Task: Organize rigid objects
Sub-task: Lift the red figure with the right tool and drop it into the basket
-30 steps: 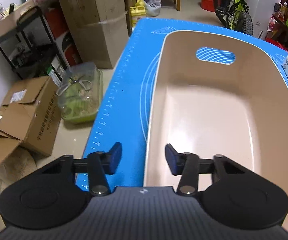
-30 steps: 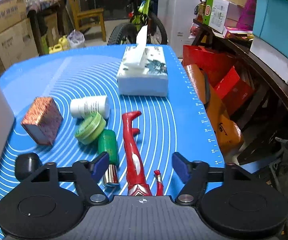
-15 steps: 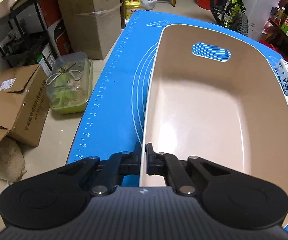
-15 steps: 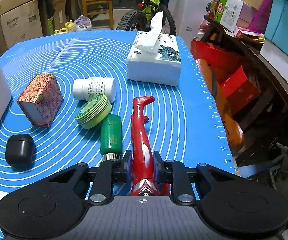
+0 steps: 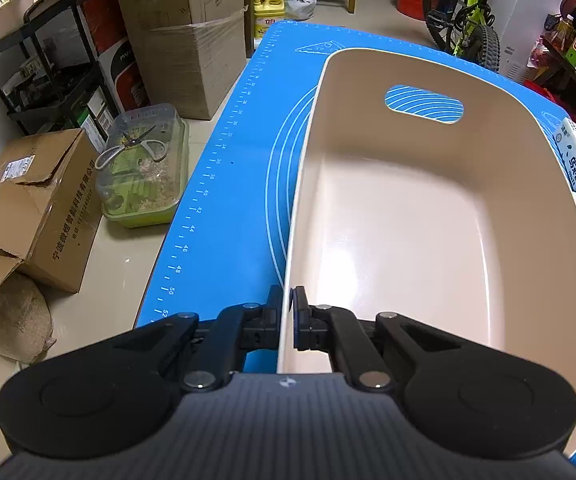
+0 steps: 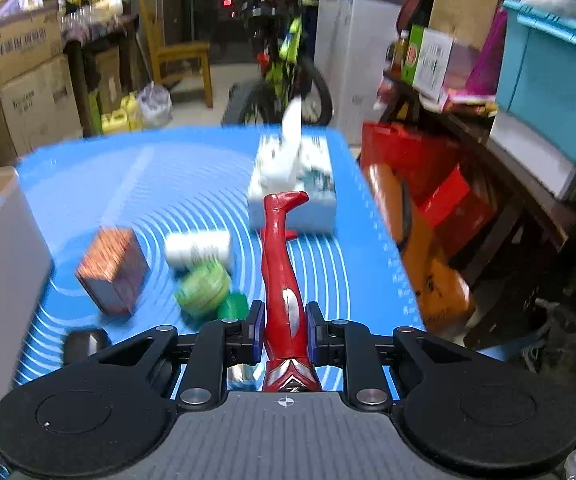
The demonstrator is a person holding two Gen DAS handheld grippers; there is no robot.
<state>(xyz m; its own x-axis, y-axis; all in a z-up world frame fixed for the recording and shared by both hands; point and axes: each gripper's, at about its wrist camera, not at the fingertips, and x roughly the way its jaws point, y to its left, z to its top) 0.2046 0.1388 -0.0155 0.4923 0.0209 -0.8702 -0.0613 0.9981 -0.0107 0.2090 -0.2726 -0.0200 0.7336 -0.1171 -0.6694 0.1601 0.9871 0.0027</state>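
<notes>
- While the left gripper (image 5: pixel 287 312) pinches the near rim of the beige plastic bin (image 5: pixel 427 240), its jaws sit one on each side of the wall.
- The right gripper (image 6: pixel 286 330) has its jaws clamped on a red and silver toy figure (image 6: pixel 284 280), legs pointing away, raised off the blue silicone mat (image 6: pixel 168 176) on the worktop.
- A patterned brown box (image 6: pixel 112 270), white bottle (image 6: pixel 198 246) and green round tin (image 6: pixel 202 288) lie left of it.

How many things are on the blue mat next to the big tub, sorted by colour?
Red: 2, red plastic figure, patterned reddish box
Green: 2, round green tin, green tube
White: 2, white bottle, tissue box
Black: 1, small black case
Total: 7
</notes>
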